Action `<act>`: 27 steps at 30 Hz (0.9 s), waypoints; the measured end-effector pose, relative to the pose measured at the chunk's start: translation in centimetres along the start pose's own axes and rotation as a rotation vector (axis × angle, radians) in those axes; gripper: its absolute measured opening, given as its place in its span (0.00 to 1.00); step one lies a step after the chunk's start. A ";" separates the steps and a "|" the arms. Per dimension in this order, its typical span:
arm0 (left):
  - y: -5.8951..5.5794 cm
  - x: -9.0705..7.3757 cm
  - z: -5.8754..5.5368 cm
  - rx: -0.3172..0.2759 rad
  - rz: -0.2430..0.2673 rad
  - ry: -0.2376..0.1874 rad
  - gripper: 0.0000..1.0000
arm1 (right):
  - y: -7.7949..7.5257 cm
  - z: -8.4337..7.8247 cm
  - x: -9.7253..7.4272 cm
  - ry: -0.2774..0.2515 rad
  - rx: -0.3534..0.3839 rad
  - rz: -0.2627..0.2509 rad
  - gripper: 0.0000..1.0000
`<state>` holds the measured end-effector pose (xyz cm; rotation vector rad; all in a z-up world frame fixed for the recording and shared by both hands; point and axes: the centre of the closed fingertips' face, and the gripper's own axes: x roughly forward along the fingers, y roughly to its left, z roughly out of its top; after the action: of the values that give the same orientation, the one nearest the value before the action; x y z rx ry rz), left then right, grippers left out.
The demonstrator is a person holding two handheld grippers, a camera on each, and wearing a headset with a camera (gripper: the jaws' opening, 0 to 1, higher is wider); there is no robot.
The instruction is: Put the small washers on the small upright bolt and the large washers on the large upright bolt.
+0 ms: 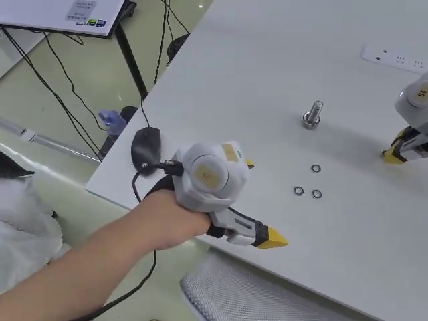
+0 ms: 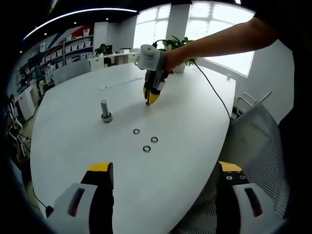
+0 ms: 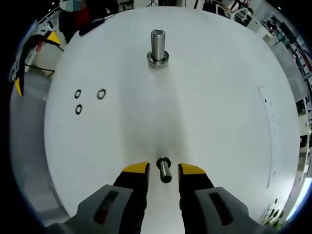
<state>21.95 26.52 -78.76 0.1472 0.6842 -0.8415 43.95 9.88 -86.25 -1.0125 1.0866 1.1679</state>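
A white desk [image 1: 267, 67] carried all the work, and a grey mesh chair [image 1: 231, 294] stood at its near edge. The left gripper [image 2: 165, 168], held in a hand [image 1: 170, 217], hovered over that near edge with its yellow-tipped jaws spread wide and nothing between them. The right gripper [image 3: 163, 170] sat low at the far side of the desk, well apart from the left one. Its jaws were drawn in narrow on either side of the small upright bolt [image 3: 164, 169], with a slim gap showing on each side of the shank, so they were not clamped on it. A black mouse [image 1: 145, 147] lay near the desk's corner and a white power strip [image 1: 394, 59] lay along its far part. The large upright bolt [image 1: 312, 115] stood in the open middle of the desk, with a wider ring at its base; I could not tell whether that was a washer or the bolt's own head. Three small washers [image 1: 315, 168] [image 1: 298, 190] [image 1: 316, 194] lay flat in a loose cluster near the large bolt, between it and the left gripper, none touching another.
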 end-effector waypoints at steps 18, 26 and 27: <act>-0.1 -1.1 0.5 0.011 0.015 -0.016 0.88 | 0.9 2.9 -3.3 -0.030 -0.061 -0.022 0.30; -0.3 -1.4 0.5 0.007 0.009 -0.022 0.91 | 2.0 4.8 -3.5 -0.057 -0.095 -0.020 0.32; -0.2 -1.4 0.5 0.011 0.010 -0.019 0.91 | 2.2 5.0 -3.6 -0.059 -0.098 -0.019 0.32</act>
<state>21.36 27.10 -77.47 0.1517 0.6610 -0.8365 42.07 14.33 -81.93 -1.0554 0.9792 1.2384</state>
